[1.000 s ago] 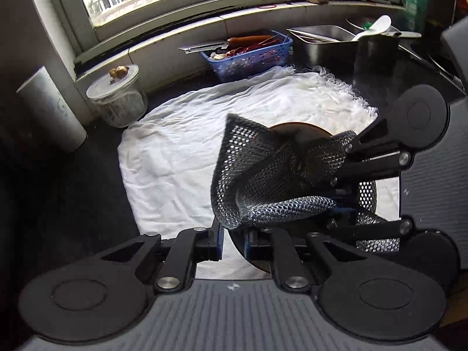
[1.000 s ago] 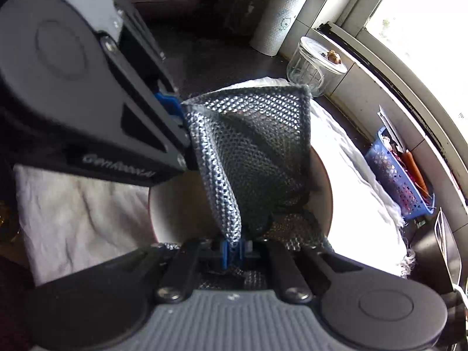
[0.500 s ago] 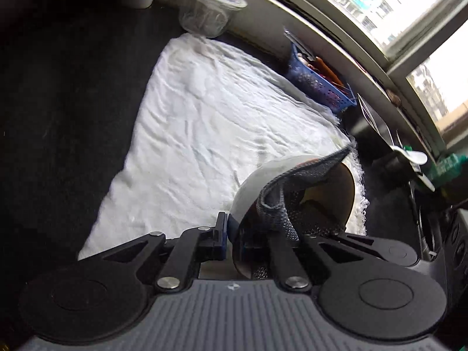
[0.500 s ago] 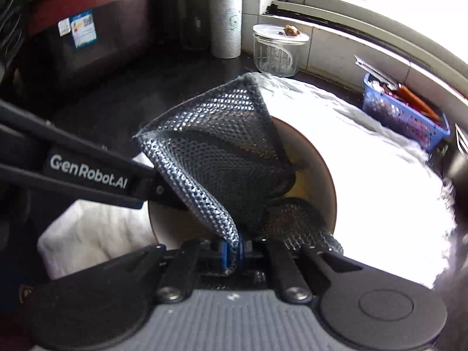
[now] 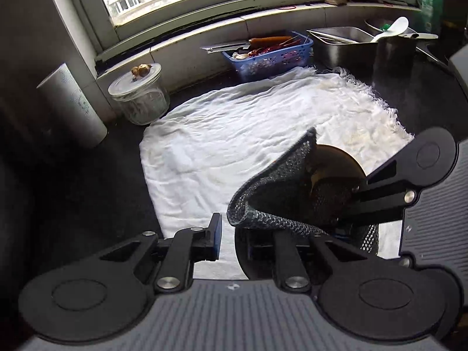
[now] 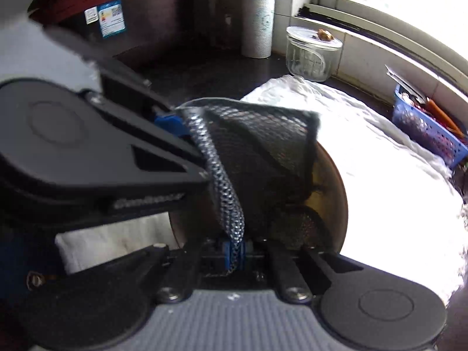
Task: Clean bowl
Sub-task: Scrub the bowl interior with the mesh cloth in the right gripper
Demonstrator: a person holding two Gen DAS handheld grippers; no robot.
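Note:
A bowl with a brown inside [image 5: 336, 163] [image 6: 336, 181] stands tilted over the white cloth [image 5: 248, 134]. A grey chainmail scrubber [image 5: 272, 199] [image 6: 263, 158] hangs into it. My right gripper [image 6: 234, 251] is shut on the scrubber's lower fold and presses it into the bowl. My left gripper [image 5: 234, 234] has its jaws apart; the left blue pad stands free, and the bowl's rim sits at the right finger, hidden by the scrubber. The left gripper also shows in the right wrist view [image 6: 175, 140] at the bowl's left edge.
A lidded glass jar [image 5: 137, 96] and a paper roll [image 5: 70, 105] stand at the left back. A blue basket of utensils [image 5: 272, 52], a steel tray [image 5: 345, 44] and a dark cup [image 5: 395, 52] stand under the window. The counter around the cloth is dark.
The left gripper's jaws have spread apart; the left pad is now free of the bowl. The left view has swung back toward the window. The scrubber has shifted inside the bowl.

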